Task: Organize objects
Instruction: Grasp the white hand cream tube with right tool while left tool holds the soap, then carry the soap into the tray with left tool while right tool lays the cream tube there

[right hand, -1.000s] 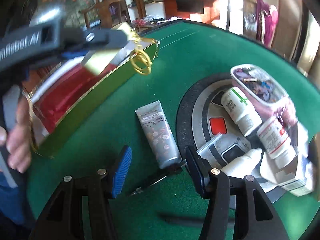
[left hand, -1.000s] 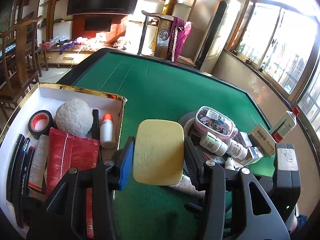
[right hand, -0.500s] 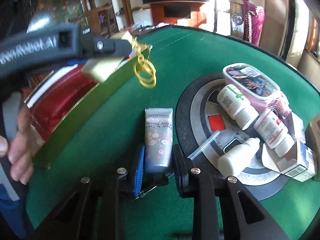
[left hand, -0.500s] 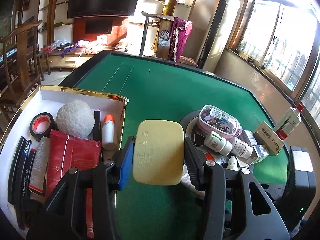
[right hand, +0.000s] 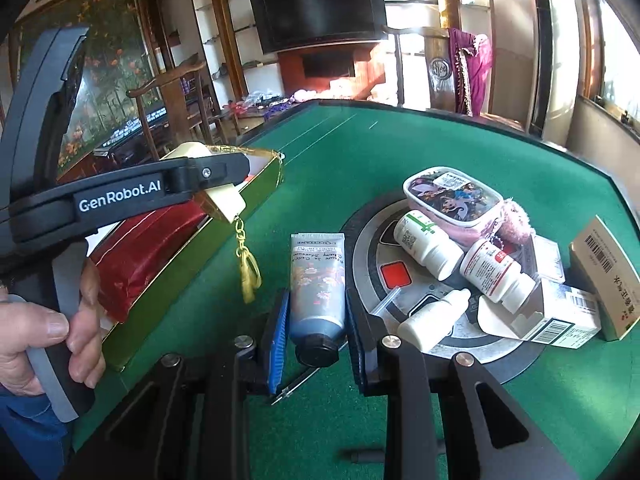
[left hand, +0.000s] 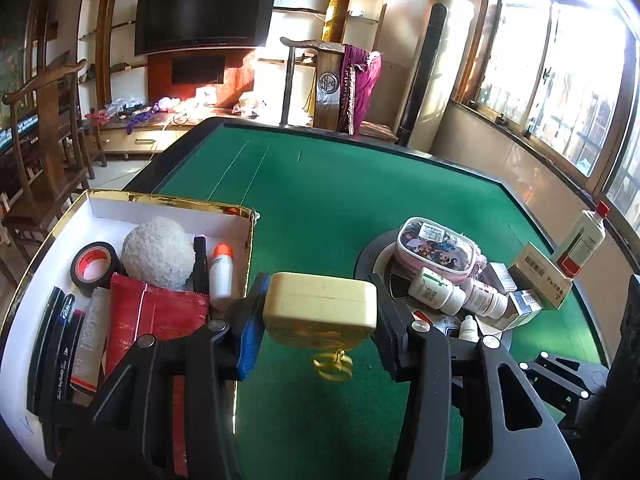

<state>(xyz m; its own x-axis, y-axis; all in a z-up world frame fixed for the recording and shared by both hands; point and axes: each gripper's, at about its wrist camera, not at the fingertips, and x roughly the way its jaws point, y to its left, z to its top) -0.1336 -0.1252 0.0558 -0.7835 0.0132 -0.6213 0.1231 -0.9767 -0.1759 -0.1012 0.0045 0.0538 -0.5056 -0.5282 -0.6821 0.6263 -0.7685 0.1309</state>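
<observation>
Left gripper [left hand: 318,312] is clamped on the yellow case [left hand: 320,306], carried above the felt just right of the gold-rimmed box [left hand: 168,200] (likely staged for a drop-in); its tassel [left hand: 332,364] hangs below the fingers. Right gripper [right hand: 318,320] is closed on the hand-cream tube [right hand: 318,280], squeezing its sides near the cap. Tube's long axis runs along the fingers: black cap toward the wrist, crimped end pointing away, beyond the fingertips.
</observation>
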